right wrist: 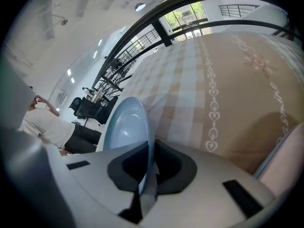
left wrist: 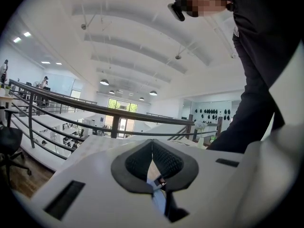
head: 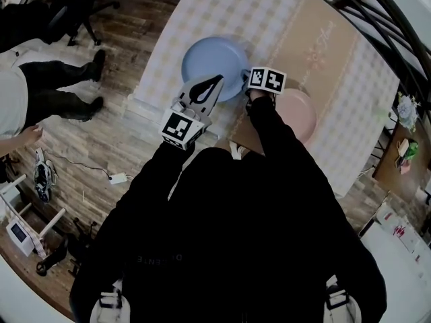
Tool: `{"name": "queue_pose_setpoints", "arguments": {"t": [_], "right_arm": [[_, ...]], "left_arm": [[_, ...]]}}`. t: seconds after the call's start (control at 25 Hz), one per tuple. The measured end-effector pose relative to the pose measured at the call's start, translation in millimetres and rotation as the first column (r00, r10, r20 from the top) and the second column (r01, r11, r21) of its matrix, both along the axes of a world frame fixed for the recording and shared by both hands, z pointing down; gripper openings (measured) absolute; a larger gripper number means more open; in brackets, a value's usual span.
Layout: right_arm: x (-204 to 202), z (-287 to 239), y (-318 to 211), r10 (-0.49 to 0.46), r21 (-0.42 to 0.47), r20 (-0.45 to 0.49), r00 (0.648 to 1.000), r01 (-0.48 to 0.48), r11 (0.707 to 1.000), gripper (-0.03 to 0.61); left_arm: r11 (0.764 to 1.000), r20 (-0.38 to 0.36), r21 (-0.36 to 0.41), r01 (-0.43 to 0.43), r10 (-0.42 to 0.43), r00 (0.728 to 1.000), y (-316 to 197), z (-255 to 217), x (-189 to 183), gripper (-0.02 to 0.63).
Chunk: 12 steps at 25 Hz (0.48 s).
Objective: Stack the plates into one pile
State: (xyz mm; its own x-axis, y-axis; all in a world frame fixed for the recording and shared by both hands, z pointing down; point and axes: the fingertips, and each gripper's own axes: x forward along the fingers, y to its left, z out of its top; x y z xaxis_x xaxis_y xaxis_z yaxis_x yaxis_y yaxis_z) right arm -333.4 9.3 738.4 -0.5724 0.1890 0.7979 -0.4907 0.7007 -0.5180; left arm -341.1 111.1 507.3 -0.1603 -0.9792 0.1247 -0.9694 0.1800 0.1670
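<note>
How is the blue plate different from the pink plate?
The blue plate is pale blue; the pink plate is pale pink. The right tool pinches the blue plate's rim; no tool holds the pink plate. Both are round and sit on the checked tablecloth.

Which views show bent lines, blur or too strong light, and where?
Head view: fisheye bows the table edges; the person's dark clothing loses detail. Left gripper view: the railing curves, and the ceiling looks washed out. Right gripper view: the blue plate blurs at its near rim; corners are black.
</note>
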Motion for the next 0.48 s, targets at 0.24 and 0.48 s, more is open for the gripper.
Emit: {"name": "queue_pose_setpoints", "arguments": {"t": [0.24, 0.48], "right_arm": [[4.9, -8.9, -7.2, 0.027, -0.025, 0.039, 0.999, -0.026, 0.999, 0.023], [32.9, -30.5, -22.2, 0.076, -0.054, 0.073, 0.994, -0.072, 0.996, 0.023]], "left_arm": [[1.0, 0.028, 0.001, -0.022, 0.022, 0.999, -10.5, -7.1, 6.3, 0.02], [0.998, 0.047, 0.014, -0.065, 0.064, 0.997, -23.9, -15.8, 26.0, 0.02]]}}
